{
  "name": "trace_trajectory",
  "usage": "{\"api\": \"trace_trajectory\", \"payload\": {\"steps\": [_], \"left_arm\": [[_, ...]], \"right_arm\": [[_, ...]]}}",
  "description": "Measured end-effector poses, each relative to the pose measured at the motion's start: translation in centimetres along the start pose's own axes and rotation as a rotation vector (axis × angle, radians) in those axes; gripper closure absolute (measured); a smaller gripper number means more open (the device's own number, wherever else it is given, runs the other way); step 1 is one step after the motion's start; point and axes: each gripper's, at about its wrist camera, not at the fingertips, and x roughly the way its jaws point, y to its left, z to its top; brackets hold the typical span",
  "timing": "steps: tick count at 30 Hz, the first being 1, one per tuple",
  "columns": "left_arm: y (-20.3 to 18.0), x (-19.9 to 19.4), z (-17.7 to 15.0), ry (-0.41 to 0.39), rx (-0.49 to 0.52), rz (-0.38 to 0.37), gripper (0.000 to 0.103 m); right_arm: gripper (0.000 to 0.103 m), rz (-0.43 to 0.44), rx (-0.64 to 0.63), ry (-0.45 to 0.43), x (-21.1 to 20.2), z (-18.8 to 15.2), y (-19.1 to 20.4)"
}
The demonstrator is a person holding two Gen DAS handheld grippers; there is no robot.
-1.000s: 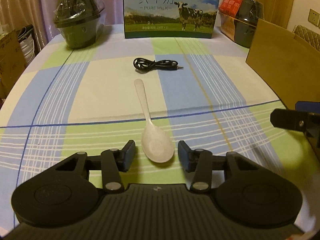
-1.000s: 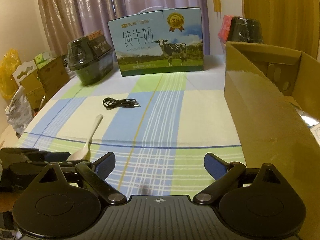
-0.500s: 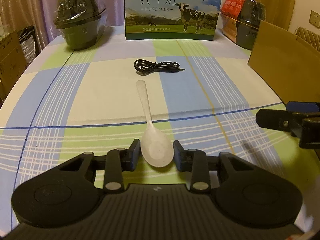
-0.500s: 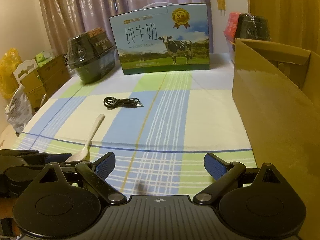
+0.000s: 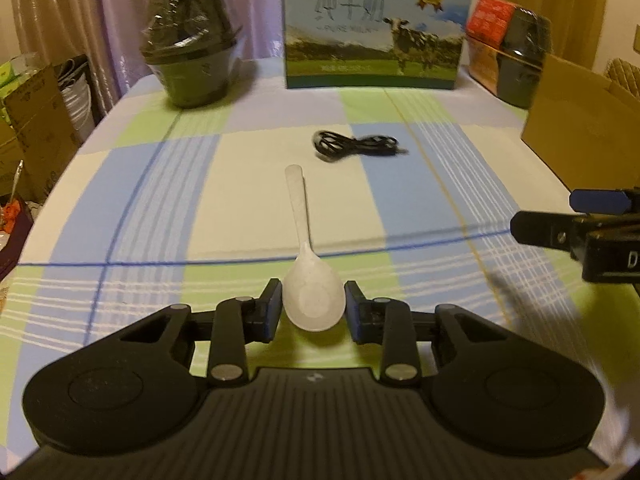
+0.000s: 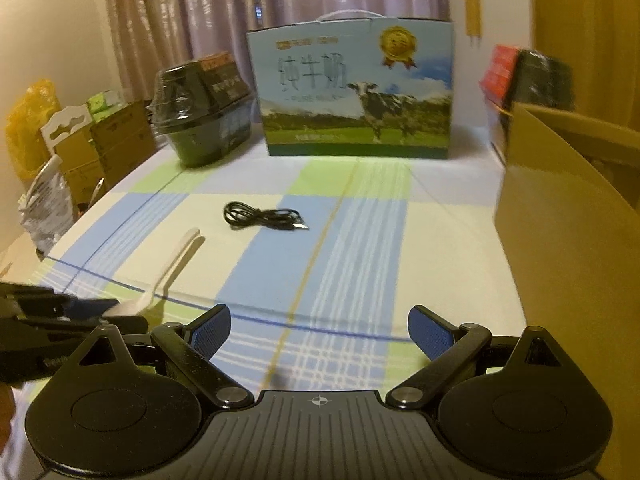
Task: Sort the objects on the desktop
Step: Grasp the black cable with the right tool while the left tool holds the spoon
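Warm, dim indoor light tints both views yellow. Fisheye bending curves the surface (image 5: 120, 184) edges, corners go black, and motion blur smears the milk box (image 6: 352, 92) lettering beyond each tool.

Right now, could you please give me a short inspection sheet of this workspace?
Surface: checked tablecloth, flat.
Job's things: white spoon, bowl between the fingers of the left gripper, handle pointing away; cardboard box open at the right.
Clutter: milk carton and two wrapped dark bowls at the far edge.
Grippers: left closed on the spoon's bowl; right gripper open, nothing between its fingers.
Cables: coiled black cable beyond the spoon.
Surroundings: curtains, boxes beside the table.
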Motion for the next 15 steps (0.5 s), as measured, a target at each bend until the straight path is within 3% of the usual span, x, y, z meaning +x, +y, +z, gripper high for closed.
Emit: {"api": "trace_trajectory", "payload": {"steps": [15], "left_arm": [[3.2,3.1,4.2,-0.063,-0.007,-0.007,0.075]], "right_arm": [[0.027,0.091,-0.238,-0.012,8.1,3.8,3.0]]}}
